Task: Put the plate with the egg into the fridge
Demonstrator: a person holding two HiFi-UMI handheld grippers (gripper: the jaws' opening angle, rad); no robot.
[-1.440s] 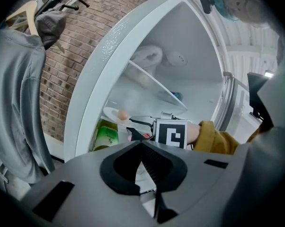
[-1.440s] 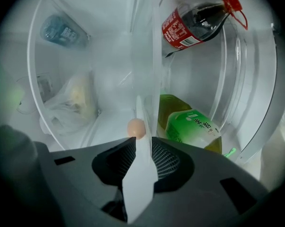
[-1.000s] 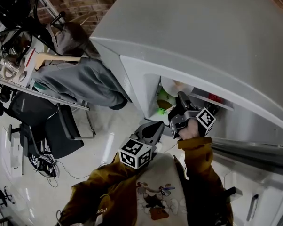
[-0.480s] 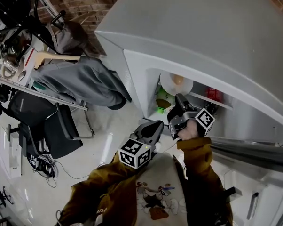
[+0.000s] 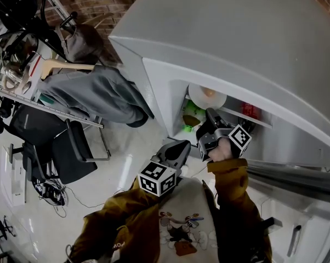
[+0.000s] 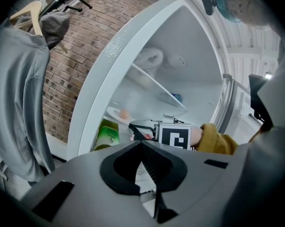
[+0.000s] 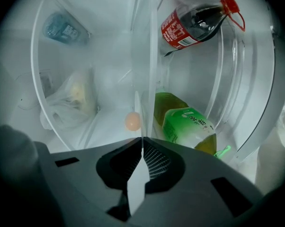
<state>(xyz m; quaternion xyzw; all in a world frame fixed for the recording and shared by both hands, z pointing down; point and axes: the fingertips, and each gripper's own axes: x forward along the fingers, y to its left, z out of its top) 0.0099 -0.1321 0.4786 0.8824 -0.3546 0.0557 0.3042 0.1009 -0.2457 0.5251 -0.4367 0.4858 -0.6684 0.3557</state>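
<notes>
A white plate (image 5: 200, 96) with a tan egg (image 5: 209, 92) on it lies on a shelf inside the open fridge (image 5: 154, 75). My right gripper (image 5: 210, 113) reaches into the fridge at the plate's near rim. In the right gripper view the plate (image 7: 137, 105) shows edge-on, with the egg (image 7: 132, 121) beside it. The rim runs straight into the tips of my right gripper (image 7: 142, 138), whose jaws are closing on it. My left gripper (image 5: 181, 147) hangs outside by my chest. In its own view the left gripper (image 6: 142, 143) is shut and holds nothing.
A green bottle (image 7: 187, 124) lies under the plate's shelf. A cola bottle (image 7: 192, 22) and a white bag (image 7: 71, 100) are deeper in. The glass shelf (image 7: 145, 56) runs between them. Left of the fridge hang grey clothes (image 5: 88, 92) above a black chair (image 5: 50, 147).
The right gripper's jaws have come together at the plate's rim. The plate and egg show more fully in the fridge opening. Both grippers have barely moved.
</notes>
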